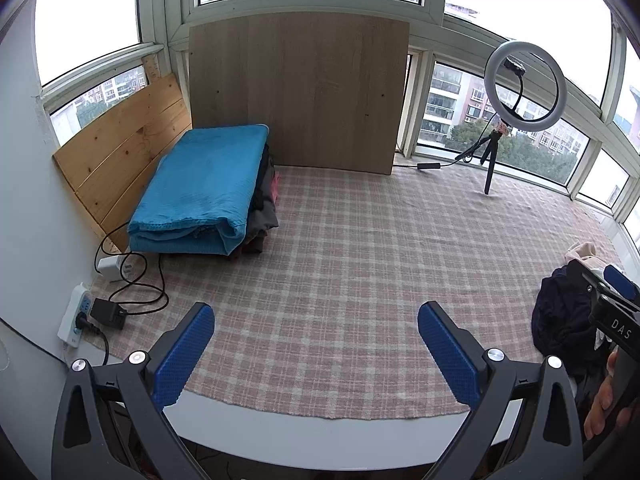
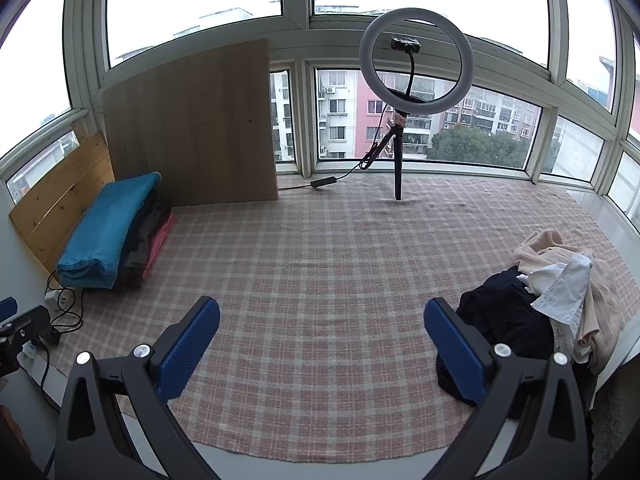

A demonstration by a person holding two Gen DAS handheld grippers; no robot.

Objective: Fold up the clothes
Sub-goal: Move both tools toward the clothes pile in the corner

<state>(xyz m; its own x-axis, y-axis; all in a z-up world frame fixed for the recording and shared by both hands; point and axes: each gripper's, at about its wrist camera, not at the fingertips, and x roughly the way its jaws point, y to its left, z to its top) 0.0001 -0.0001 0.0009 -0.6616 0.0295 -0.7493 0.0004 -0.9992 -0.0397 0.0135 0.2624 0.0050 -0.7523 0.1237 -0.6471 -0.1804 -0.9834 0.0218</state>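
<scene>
The heap of unfolded clothes [image 2: 552, 304] lies lower right in the frame, just beside the right gripper [image 2: 320, 344], well apart from the left gripper [image 1: 316, 352]; both jaws stand apart, empty.

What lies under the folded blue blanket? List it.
Under the blue blanket is a stack of folded clothes: dark, grey and pink edges show at its side. Their number and the stack's middle are covered.

We see a checked cloth [image 2: 320, 280]; left of its ring light [image 2: 416, 60], folded stack [image 2: 108, 232]; right, loose clothes [image 2: 540, 300].
</scene>
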